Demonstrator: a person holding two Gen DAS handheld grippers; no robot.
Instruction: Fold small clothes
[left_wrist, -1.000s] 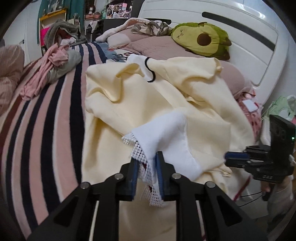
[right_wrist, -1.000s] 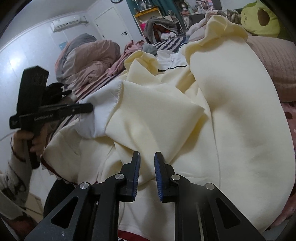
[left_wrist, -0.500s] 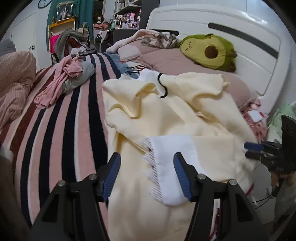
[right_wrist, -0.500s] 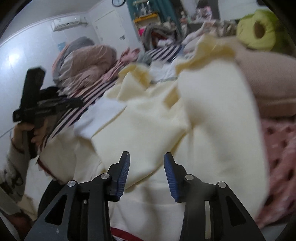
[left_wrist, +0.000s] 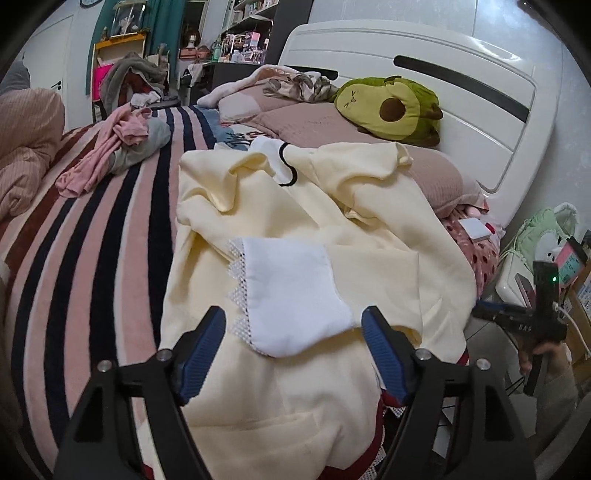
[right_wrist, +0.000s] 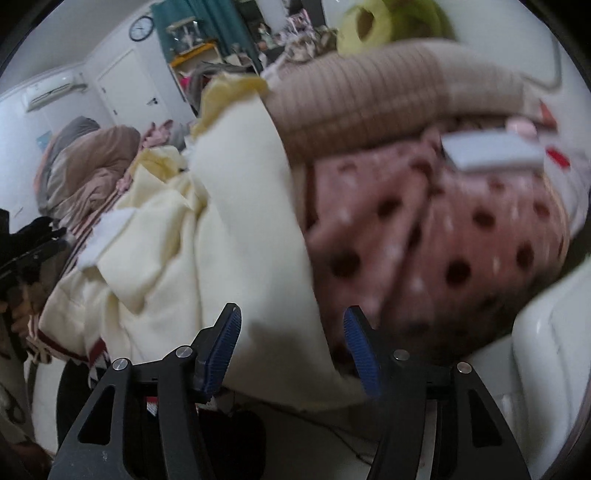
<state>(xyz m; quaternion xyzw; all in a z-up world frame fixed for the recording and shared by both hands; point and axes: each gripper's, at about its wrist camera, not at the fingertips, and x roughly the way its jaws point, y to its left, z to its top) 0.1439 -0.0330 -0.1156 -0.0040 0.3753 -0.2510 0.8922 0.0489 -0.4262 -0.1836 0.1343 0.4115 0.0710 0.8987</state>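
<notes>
A pale yellow garment (left_wrist: 295, 206) lies crumpled on the striped bed, with a white lace-edged cuff (left_wrist: 288, 291) folded on top. My left gripper (left_wrist: 293, 350) is open and empty, just in front of the cuff. My right gripper (right_wrist: 291, 347) is open and empty at the bed's edge, over the yellow garment's side (right_wrist: 236, 240). That view is blurred. The right gripper also shows at the far right of the left wrist view (left_wrist: 517, 314).
A striped blanket (left_wrist: 92, 240) covers the bed. A pink and grey clothes pile (left_wrist: 118, 147) lies at the far left. An avocado plush (left_wrist: 391, 107) rests on brown pillows (left_wrist: 314, 125) by the white headboard (left_wrist: 461, 92). A pink dotted cloth (right_wrist: 443, 229) hangs at the bed's edge.
Both grippers opened and let go of the garment. The left one pulled back, leaving the white cuff lying flat. The right one swung right toward the dotted cloth.
</notes>
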